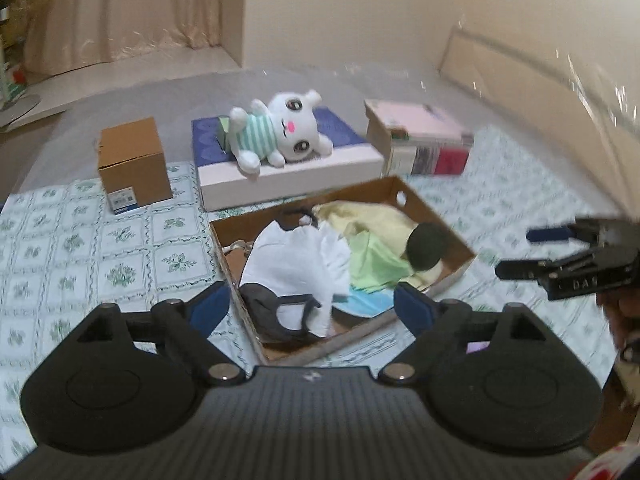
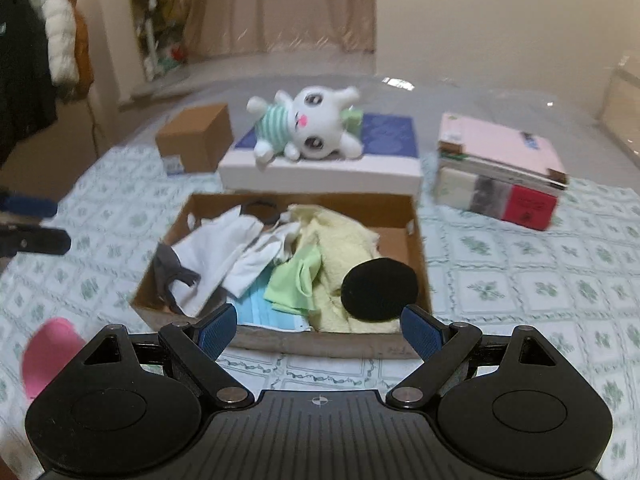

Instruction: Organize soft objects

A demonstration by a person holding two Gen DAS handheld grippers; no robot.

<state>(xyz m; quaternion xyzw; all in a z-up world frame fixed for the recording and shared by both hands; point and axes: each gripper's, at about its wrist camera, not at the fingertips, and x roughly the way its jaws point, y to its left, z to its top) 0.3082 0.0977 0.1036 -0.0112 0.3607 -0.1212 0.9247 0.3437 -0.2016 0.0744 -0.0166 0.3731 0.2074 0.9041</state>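
A shallow cardboard tray (image 1: 436, 208) (image 2: 420, 248) on the flowered tablecloth holds soft things: a white cloth (image 1: 296, 256) (image 2: 224, 252), a yellow towel (image 2: 340, 240), a green cloth (image 1: 376, 260) (image 2: 296, 276), a blue face mask (image 2: 268, 312), a grey strap (image 1: 276, 312) and a black round pad (image 1: 426, 246) (image 2: 380, 284). A white plush bunny (image 1: 280, 132) (image 2: 308, 128) lies on a blue-topped white box behind it. My left gripper (image 1: 312, 308) is open over the tray's near corner. My right gripper (image 2: 318, 324) is open at the tray's near edge; it also shows in the left wrist view (image 1: 516, 252).
A small brown carton (image 1: 134, 164) (image 2: 196, 136) stands at the back left. A stack of boxes with a pink lid (image 1: 420, 140) (image 2: 500, 168) stands at the back right. A pink object (image 2: 48, 352) lies at the near left. A wall and curtain are behind.
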